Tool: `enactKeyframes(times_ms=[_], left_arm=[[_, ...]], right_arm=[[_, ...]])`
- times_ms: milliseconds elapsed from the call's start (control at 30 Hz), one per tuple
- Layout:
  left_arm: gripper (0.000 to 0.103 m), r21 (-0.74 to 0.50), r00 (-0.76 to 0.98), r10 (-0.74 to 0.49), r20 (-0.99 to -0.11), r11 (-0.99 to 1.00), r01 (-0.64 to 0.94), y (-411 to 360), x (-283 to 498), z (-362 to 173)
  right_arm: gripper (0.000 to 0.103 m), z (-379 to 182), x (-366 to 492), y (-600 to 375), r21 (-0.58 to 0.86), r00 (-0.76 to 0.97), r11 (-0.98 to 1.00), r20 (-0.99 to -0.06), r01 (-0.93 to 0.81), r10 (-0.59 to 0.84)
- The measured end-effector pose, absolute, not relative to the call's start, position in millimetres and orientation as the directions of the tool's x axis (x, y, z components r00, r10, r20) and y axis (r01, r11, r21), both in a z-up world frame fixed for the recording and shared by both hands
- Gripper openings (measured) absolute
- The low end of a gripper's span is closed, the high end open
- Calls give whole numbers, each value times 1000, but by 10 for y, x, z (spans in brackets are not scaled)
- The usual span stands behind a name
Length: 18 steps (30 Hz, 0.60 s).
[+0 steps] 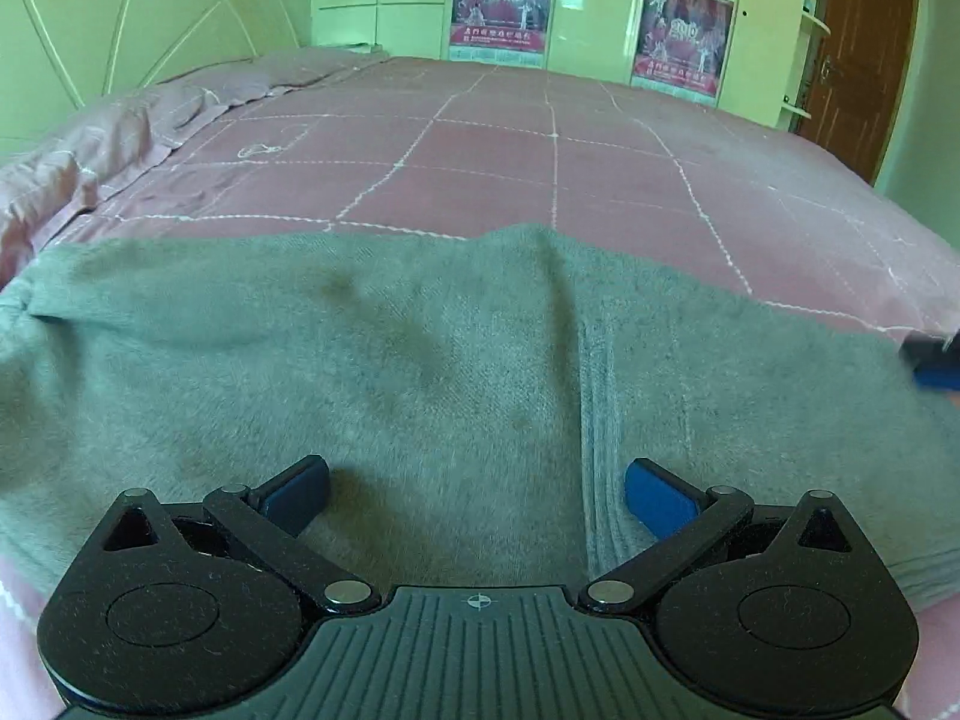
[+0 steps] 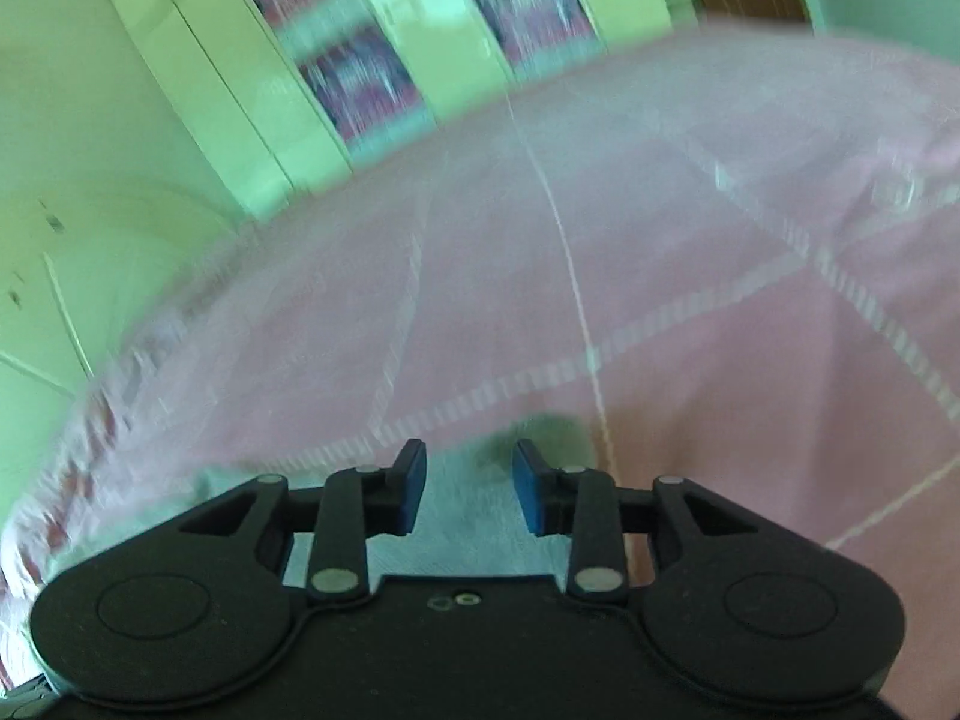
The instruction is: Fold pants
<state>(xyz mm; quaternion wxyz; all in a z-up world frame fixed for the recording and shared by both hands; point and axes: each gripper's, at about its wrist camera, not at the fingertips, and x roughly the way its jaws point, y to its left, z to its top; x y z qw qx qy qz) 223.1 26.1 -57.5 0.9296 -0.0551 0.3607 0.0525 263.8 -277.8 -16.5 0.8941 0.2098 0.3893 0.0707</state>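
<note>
The grey pants lie spread across the pink bed, both the left gripper and right gripper spread and empty above them, seemingly between folds, next needing a pinch on an edge

one pants, two claws, two posters

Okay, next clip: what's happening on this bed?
A person holds a claw in each hand over grey fleecy pants spread across a pink quilted bedspread. The left claw hangs wide open above the fabric, gripping nothing. The right claw, blurred, sits at the pants' edge with jaws apart and no cloth pinched.
</note>
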Motion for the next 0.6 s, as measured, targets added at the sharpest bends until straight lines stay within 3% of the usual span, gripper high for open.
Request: enactKeyframes(times_ms=[133, 233, 333, 500, 600], left_arm=[[103, -46, 740, 79, -668, 988, -146, 210, 2246, -590], [103, -86, 757, 51, -652, 986, -141, 268, 2131, -503], [103, -129, 797, 53, -602, 978, -163, 438, 1829, -400], [103, -199, 847, 81, -526, 956, -216, 1053, 1216, -276], [103, -263, 847, 90, -524, 928, -262, 1495, 1030, -350]], right_arm=[[22, -91, 2373, -2789, 420, 738, 908, -611, -5, 286], [34, 56, 2001, -2839, 426, 798, 904, -529, -45, 289], [37, 83, 1589, -2773, 406, 824, 907, -470, -116, 316], [40, 127, 1256, -2682, 381, 831, 912, -450, -151, 325], [40, 123, 1221, -2586, 375, 821, 913, -463, -159, 333]])
